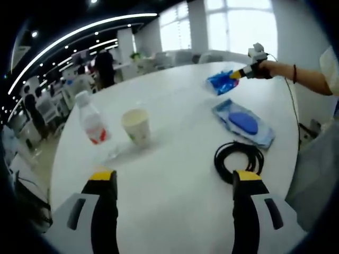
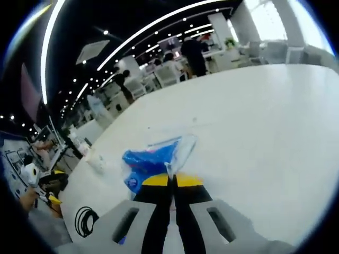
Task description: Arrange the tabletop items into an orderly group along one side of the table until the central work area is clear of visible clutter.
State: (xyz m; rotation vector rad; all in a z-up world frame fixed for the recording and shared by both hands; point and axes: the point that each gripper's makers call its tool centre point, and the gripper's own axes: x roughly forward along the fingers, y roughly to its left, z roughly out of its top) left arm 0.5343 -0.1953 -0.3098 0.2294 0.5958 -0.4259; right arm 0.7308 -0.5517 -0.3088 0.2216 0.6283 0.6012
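Note:
On the white round table [image 1: 175,100] stand a clear water bottle [image 1: 92,124] with a red label and a paper cup [image 1: 136,126], both ahead and left of my left gripper [image 1: 175,177]. Its jaws are open with nothing between them. A black cable coil [image 1: 239,157] lies just beyond its right jaw, and a blue pad in a clear packet [image 1: 243,123] lies past that. At the far right edge my right gripper [image 1: 237,75] is shut on a blue plastic bag [image 1: 220,83]. In the right gripper view that gripper [image 2: 172,180] pinches the bag [image 2: 148,161] by its clear edge.
The table edge curves round close on the right [image 1: 294,132]. A person's arm [image 1: 302,74] reaches in there. Chairs and people stand beyond the far side [image 1: 100,66]. In the right gripper view the left gripper [image 2: 54,186] and the cable coil [image 2: 86,219] sit at lower left.

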